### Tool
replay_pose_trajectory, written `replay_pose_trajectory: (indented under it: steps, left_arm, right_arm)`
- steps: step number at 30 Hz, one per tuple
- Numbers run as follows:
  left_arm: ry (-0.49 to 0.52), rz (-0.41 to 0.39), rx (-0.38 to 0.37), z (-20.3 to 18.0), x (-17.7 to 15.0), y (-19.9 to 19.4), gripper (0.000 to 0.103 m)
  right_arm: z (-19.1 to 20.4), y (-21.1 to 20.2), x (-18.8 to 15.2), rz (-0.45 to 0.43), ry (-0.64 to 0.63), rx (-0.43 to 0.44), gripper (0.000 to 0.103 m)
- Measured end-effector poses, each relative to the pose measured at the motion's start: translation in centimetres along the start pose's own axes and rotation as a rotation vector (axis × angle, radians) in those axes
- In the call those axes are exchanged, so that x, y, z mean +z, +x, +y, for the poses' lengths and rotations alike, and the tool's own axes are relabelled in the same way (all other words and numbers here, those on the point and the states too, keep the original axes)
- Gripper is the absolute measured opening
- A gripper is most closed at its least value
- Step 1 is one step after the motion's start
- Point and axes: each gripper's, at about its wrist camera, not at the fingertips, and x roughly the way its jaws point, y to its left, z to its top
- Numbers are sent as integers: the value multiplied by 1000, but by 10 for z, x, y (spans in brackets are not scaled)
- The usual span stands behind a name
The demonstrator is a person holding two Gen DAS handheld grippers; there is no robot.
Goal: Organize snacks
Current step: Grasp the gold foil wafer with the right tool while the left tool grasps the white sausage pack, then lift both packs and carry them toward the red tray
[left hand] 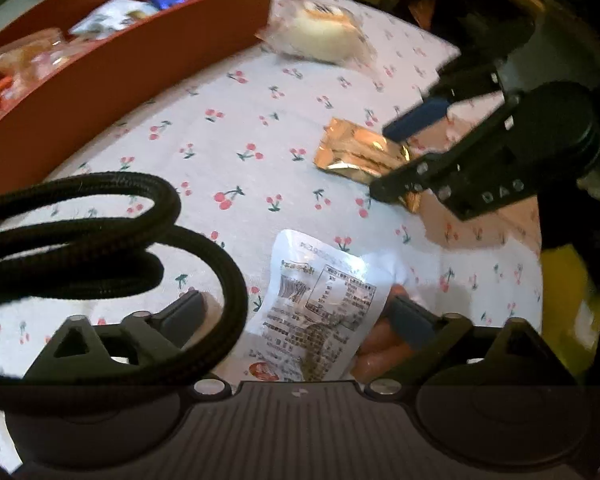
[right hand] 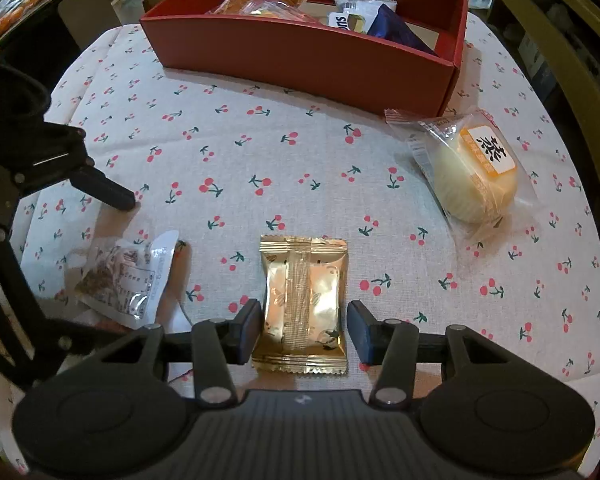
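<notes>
A gold foil snack packet (right hand: 302,304) lies flat on the cherry-print cloth. My right gripper (right hand: 304,320) straddles it, the left pad at its edge and a small gap at the right pad. In the left wrist view the same gold foil snack packet (left hand: 356,156) sits between the right gripper's (left hand: 388,160) jaws. A white printed sausage packet (left hand: 316,304) lies between the wide-open jaws of my left gripper (left hand: 298,306), close to the right finger. The white printed sausage packet (right hand: 128,280) also shows in the right wrist view, under the left gripper's far finger (right hand: 112,194).
A red box (right hand: 300,60) with several wrapped snacks stands at the far side of the table. A clear-wrapped pale cake (right hand: 472,172) lies near its right corner. A black braided cable (left hand: 100,232) loops in front of the left camera. Shelves and bagged goods surround the table.
</notes>
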Motion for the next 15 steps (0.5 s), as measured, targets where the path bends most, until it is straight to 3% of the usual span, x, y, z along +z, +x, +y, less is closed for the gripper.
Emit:
replay_pose_trajectory:
  steps: [2, 4, 6, 8, 9, 13, 15]
  left_arm:
    - [-81, -37, 4, 10, -5, -9, 79]
    - [-196, -75, 37, 23, -12, -17, 52]
    - [-284, -106, 63, 33, -16, -20, 49]
    - [-310, -118, 89, 30, -17, -21, 49]
    - [-304, -121, 107, 25, -17, -21, 54]
    - [-264, -103, 138, 2, -16, -11, 90]
    - [-208, -76, 224, -8, -17, -2, 96]
  right_arm:
    - [1, -1, -1, -3, -2, -3, 52]
    - [2, -1, -2, -8, -9, -12, 52]
    - [3, 0, -2, -12, -7, -26, 50]
    - [3, -1, -1, -19, -6, -31, 50]
    - [3, -1, 0, -24, -4, -36, 50]
    - [10, 3, 1, -24, -32, -70, 50]
    - [12, 4, 2, -29, -40, -80, 50]
